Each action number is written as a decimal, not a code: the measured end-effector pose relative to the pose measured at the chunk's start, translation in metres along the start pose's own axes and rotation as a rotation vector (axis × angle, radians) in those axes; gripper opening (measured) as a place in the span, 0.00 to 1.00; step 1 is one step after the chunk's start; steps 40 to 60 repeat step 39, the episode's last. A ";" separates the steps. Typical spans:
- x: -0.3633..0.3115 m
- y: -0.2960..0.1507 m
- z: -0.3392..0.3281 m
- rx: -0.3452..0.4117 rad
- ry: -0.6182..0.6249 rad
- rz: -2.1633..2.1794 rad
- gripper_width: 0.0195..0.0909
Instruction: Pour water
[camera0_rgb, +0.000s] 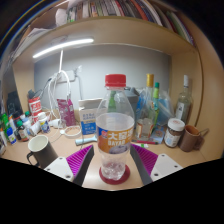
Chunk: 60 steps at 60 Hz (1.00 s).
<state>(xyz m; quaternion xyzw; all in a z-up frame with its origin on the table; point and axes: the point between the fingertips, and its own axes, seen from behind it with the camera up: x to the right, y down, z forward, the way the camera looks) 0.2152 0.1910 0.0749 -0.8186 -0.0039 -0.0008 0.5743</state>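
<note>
Approaching the bottle, with pouring not yet begun.
Gripper view: the clear plastic water bottle with a red cap (115, 130) stands upright on the wooden desk (170, 160), between the gripper's (113, 168) widely spread purple-padded fingers (82, 160), cap on; a dark mug (41, 150) waits nearby.

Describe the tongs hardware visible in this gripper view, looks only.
The tongs show two fingers angling inward, one at each side of the bottle. Each finger is light grey to white on its outer surface and bears a magenta pad on its inner face. No cables, markings, hand or sleeve are in view.
</note>
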 end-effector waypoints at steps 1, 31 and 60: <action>0.000 0.000 -0.005 -0.001 0.003 -0.002 0.90; -0.035 -0.065 -0.293 0.020 0.074 -0.031 0.90; -0.049 -0.083 -0.359 0.045 0.065 -0.039 0.90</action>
